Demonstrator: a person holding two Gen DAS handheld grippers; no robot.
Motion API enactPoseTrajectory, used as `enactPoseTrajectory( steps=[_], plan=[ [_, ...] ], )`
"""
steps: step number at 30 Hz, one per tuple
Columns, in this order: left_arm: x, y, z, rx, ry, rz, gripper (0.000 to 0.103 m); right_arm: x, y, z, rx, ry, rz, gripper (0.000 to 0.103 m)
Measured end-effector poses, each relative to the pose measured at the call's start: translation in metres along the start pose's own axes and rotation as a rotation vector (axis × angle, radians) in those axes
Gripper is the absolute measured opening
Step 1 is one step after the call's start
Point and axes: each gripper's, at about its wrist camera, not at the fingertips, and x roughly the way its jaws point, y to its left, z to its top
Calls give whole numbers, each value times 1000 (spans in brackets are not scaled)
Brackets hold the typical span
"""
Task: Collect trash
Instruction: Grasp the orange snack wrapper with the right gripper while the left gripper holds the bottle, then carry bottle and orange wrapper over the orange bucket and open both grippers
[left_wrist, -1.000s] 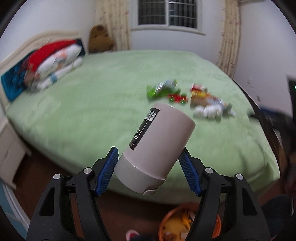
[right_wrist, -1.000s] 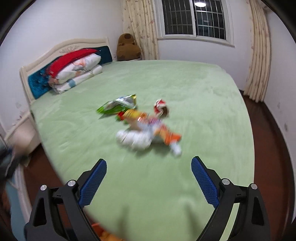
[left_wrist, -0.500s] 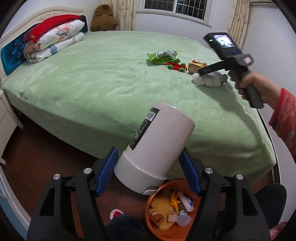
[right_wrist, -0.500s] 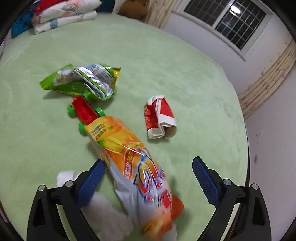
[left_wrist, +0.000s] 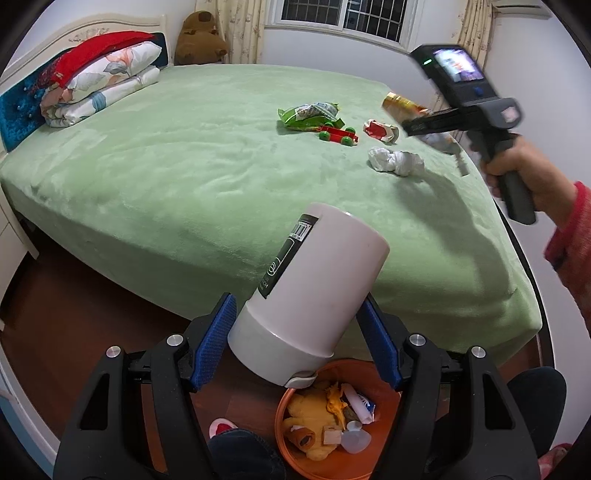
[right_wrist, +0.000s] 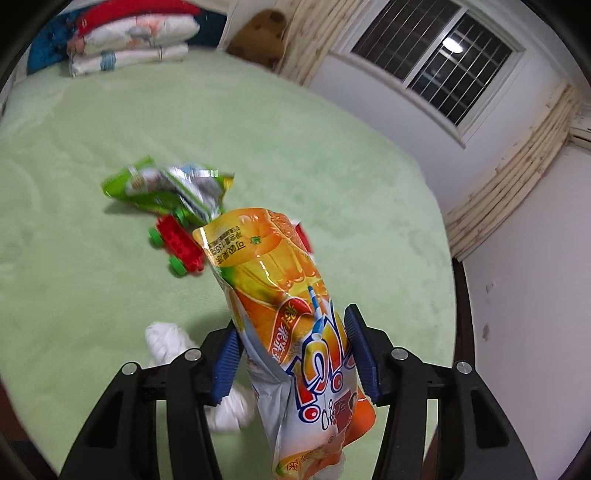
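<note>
My left gripper (left_wrist: 297, 341) is shut on a white canister (left_wrist: 310, 299) with a dark label, held tilted above an orange trash bin (left_wrist: 325, 413) on the floor. My right gripper (right_wrist: 293, 356) is shut on an orange snack bag (right_wrist: 291, 325) and holds it above the green bed (right_wrist: 92, 140). It also shows in the left wrist view (left_wrist: 417, 125), over the bed's right side. On the bed lie a green snack bag (left_wrist: 308, 116), a red wrapper (left_wrist: 380, 130) and crumpled white tissue (left_wrist: 395, 162).
A red and green toy car (left_wrist: 338, 134) lies by the green bag. Pillows and folded quilts (left_wrist: 96, 81) are piled at the headboard. A brown plush toy (left_wrist: 199, 38) sits in the far corner. The bin holds a yellow plush and scraps. Dark wood floor surrounds the bed.
My right gripper has shut on the orange snack bag and lifted it off the bed. My left gripper keeps the canister over the bin, with little movement.
</note>
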Motion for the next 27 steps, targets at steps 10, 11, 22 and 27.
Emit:
enactPoseTrajectory(
  steps=[10, 11, 22, 27],
  plan=[
    [-22, -17, -4, 24, -30, 8, 66, -132, -11, -60, 21, -183, 128, 53],
    [-24, -18, -5, 28, -32, 9, 66, -141, -9, -69, 20, -191, 142, 53],
    [-28, -31, -46, 77, 34, 18, 66, -212, 35, -171, -44, -206, 286, 53],
    [-17, -33, -75, 85, 100, 9, 66, -220, 59, -206, -63, -155, 335, 53]
  ],
)
